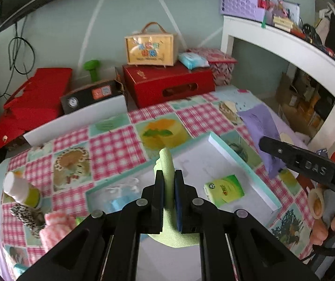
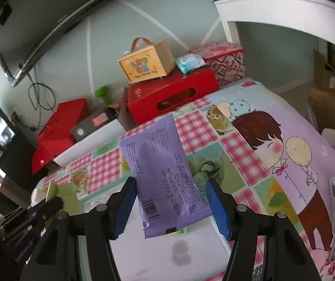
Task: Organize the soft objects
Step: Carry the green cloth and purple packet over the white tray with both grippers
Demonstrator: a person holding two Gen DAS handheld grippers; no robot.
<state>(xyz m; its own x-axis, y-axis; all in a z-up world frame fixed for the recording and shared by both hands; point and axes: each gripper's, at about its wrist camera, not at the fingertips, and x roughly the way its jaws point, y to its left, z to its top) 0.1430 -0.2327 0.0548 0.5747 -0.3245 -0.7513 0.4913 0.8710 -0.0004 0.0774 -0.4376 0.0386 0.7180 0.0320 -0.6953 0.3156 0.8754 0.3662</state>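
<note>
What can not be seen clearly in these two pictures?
- Left wrist view: the lower part of the green foam piece is hidden behind the left gripper.
- Left wrist view: the clear packets in the white tray are blurred.
- Right wrist view: the purple packet print is too small.

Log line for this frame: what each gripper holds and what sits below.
left gripper: shut on green sponge | right gripper: shut on purple packet | below: white tray, green tissue pack inside
</note>
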